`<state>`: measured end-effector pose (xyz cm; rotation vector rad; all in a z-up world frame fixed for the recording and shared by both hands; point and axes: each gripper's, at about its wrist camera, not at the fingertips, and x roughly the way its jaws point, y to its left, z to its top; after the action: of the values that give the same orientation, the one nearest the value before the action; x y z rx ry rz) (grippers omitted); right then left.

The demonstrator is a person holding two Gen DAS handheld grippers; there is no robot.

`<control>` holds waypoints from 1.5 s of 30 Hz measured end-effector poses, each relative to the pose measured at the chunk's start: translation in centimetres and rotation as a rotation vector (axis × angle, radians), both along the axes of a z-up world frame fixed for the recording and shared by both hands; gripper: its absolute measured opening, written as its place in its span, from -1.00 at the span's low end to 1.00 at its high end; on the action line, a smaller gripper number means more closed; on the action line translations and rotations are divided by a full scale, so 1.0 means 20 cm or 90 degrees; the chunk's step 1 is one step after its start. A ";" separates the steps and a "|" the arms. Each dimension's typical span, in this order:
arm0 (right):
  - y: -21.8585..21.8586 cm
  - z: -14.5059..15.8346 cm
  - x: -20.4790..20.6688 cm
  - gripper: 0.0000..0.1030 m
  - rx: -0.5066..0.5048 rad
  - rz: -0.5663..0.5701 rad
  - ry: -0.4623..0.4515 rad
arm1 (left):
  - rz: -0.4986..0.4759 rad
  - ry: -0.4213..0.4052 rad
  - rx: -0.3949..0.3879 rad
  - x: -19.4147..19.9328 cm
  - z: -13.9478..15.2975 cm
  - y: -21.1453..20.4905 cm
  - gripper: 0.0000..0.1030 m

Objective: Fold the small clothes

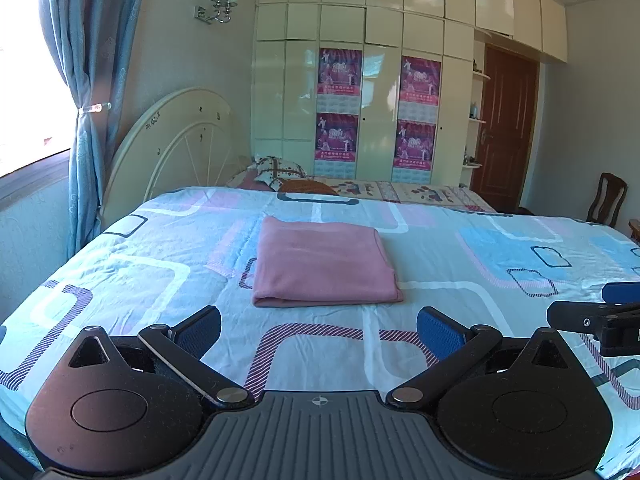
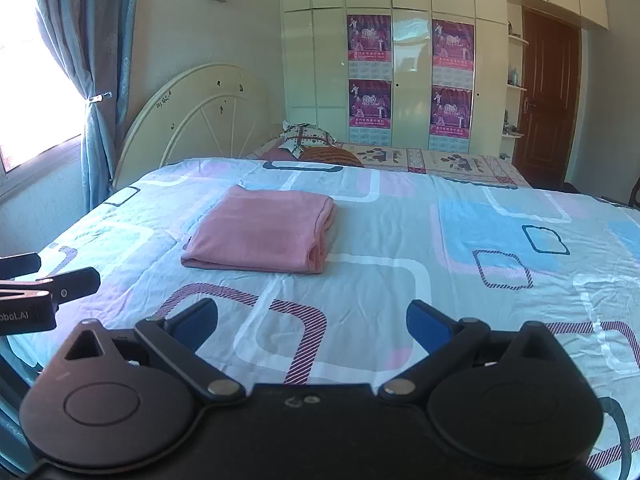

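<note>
A pink cloth (image 1: 324,262) lies folded into a flat rectangle on the patterned bedsheet (image 1: 120,264); it also shows in the right wrist view (image 2: 260,232). My left gripper (image 1: 319,330) is open and empty, a short way in front of the cloth. My right gripper (image 2: 312,322) is open and empty, in front of the cloth and to its right. The right gripper shows at the right edge of the left wrist view (image 1: 600,316). The left gripper shows at the left edge of the right wrist view (image 2: 48,288).
The bed has a cream headboard (image 1: 176,148) at the far left and a pillow (image 1: 276,170) behind the sheet. A wardrobe (image 1: 368,92) with posters, a brown door (image 1: 506,128) and a chair (image 1: 606,198) stand beyond. A blue curtain (image 1: 88,80) hangs left.
</note>
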<state>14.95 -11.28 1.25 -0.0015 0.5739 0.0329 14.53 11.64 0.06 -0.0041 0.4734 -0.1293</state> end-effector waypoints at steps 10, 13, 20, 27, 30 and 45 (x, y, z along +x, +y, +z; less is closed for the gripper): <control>0.00 0.00 0.00 0.96 -0.004 0.002 -0.003 | 0.000 -0.001 0.001 0.00 0.00 0.00 0.99; 0.01 0.00 0.00 0.96 -0.005 0.002 -0.005 | 0.000 -0.003 0.001 0.00 0.01 0.00 0.99; 0.01 0.00 0.00 0.97 -0.006 0.004 -0.004 | 0.002 -0.010 0.002 0.00 0.01 0.00 0.99; 0.01 0.01 0.00 0.97 -0.009 0.006 -0.005 | 0.007 -0.009 0.004 0.01 0.00 0.00 0.99; 0.01 0.01 0.00 0.97 -0.010 0.007 -0.006 | 0.003 -0.008 0.003 0.01 0.00 0.00 0.99; 0.01 0.02 0.02 0.98 -0.009 0.013 -0.007 | 0.017 -0.012 0.005 0.02 -0.01 0.01 0.99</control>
<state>15.31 -11.03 1.56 -0.0219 0.5626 0.0485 14.91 11.89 -0.10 -0.0017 0.4550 -0.1016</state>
